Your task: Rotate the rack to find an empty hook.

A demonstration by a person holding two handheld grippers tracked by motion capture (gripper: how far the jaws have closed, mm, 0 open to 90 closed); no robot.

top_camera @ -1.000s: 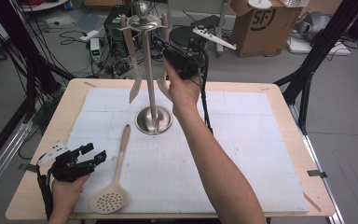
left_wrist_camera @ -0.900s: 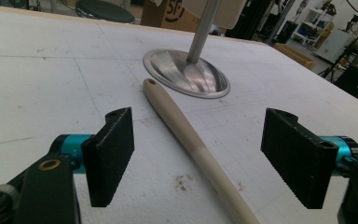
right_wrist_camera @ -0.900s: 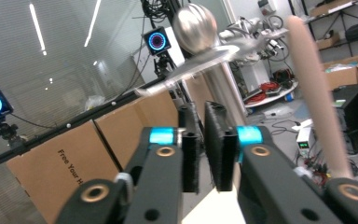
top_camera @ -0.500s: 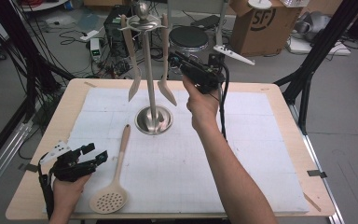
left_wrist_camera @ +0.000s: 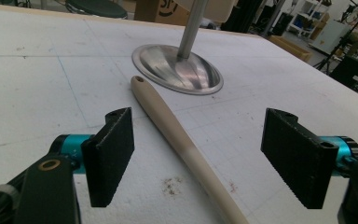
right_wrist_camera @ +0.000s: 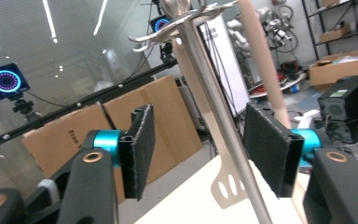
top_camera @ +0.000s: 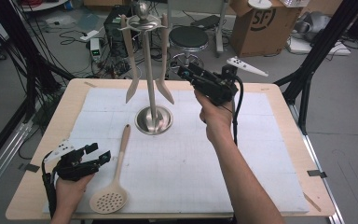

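High view: a metal stand (top_camera: 152, 100) rises from the upper middle of the frame, its round polished base sitting on the white mat (top_camera: 242, 158) that covers the wooden table (top_camera: 286, 100). Two pale utensils hang from the hooks at its top, a spatula (top_camera: 130, 60) on the left of the pole and a turner (top_camera: 163, 60) on the right, both reaching down to just above the base. The right gripper (top_camera: 182, 72) is held in the air to the right of the stand, near the hanging turner, jaws pointing left toward it. Its jaws have just been opening and stand apart with nothing pressed between them; the right gripper view shows the stand's pole and a pale handle beyond the gap.

At the lower left of the frame the left gripper (top_camera: 98, 153) rests low over the mat, jaws wide open. A cream skimmer (top_camera: 115, 179) lies flat just to its right, perforated round head toward the bottom edge, slim handle pointing up toward the stand's base. The left gripper view shows that handle (left_wrist_camera: 182, 140) running between the open jaws, untouched.
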